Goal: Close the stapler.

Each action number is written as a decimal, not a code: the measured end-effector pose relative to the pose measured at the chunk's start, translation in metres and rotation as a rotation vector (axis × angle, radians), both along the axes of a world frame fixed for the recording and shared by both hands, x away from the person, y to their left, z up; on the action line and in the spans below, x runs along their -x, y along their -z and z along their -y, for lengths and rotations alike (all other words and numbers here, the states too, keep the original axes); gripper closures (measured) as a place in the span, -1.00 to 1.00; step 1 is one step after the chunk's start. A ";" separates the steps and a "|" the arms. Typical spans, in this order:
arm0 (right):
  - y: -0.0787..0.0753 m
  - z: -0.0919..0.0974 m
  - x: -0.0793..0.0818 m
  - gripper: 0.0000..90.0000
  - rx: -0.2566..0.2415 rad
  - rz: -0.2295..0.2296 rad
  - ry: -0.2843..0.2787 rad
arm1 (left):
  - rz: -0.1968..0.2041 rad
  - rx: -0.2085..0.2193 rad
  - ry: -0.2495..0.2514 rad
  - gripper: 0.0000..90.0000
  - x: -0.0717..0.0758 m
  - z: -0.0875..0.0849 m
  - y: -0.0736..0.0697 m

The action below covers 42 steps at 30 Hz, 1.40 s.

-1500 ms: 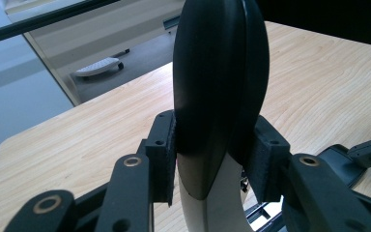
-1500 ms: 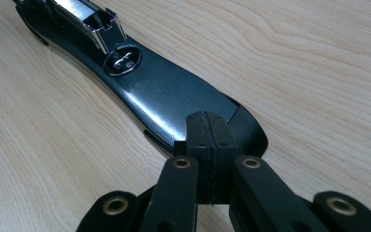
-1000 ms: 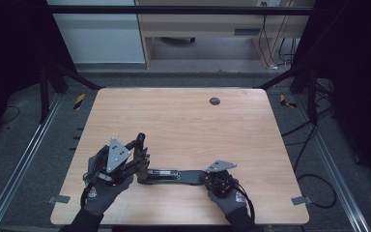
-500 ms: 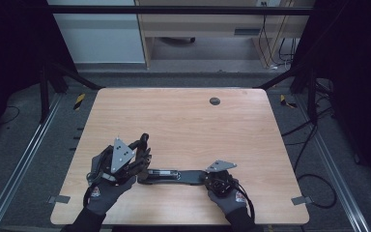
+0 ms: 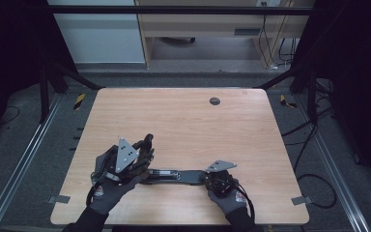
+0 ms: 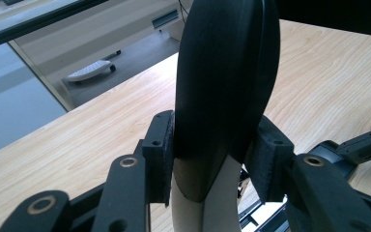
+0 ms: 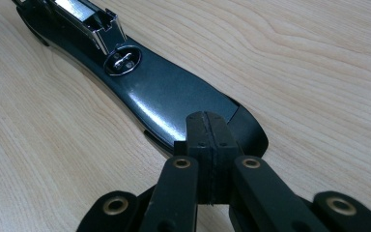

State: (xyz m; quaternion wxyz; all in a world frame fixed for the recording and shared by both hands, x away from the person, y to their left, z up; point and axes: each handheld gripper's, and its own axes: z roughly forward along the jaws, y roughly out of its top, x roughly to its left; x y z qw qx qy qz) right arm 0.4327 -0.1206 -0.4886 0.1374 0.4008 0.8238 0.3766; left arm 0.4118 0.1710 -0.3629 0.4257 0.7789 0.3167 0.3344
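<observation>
A black stapler (image 5: 171, 174) lies folded open near the table's front edge, between my two hands. Its base (image 7: 174, 96) rests flat on the wood, with the metal staple channel (image 7: 84, 17) facing up. Its black top arm (image 6: 222, 72), white on the underside, stands raised between the pads of my left gripper (image 6: 217, 159), which is shut on it. In the high view the left gripper (image 5: 144, 151) sits at the stapler's left end. My right gripper (image 7: 206, 126) is shut with its pads together, and the tips rest on the base's rounded end (image 5: 200, 177).
The wooden table (image 5: 183, 121) has a round cable hole (image 5: 214, 101) near its far edge. Metal frame rails run along both sides, and cables lie on the floor (image 5: 314, 145) at the right. A desk stands beyond the table.
My left hand has shifted slightly to the right with the stapler's top arm in its grip. The right hand and the base have stayed put.
</observation>
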 end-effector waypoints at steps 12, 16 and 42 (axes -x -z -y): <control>0.000 0.000 0.000 1.00 -0.006 -0.006 0.002 | 0.003 -0.014 0.004 0.26 0.000 0.005 0.001; 0.000 0.000 0.000 1.00 -0.003 -0.001 -0.001 | 0.006 -0.021 0.006 0.26 -0.001 0.007 0.001; 0.000 0.000 0.000 1.00 -0.007 -0.004 0.000 | 0.030 -0.067 0.017 0.25 0.000 0.021 0.005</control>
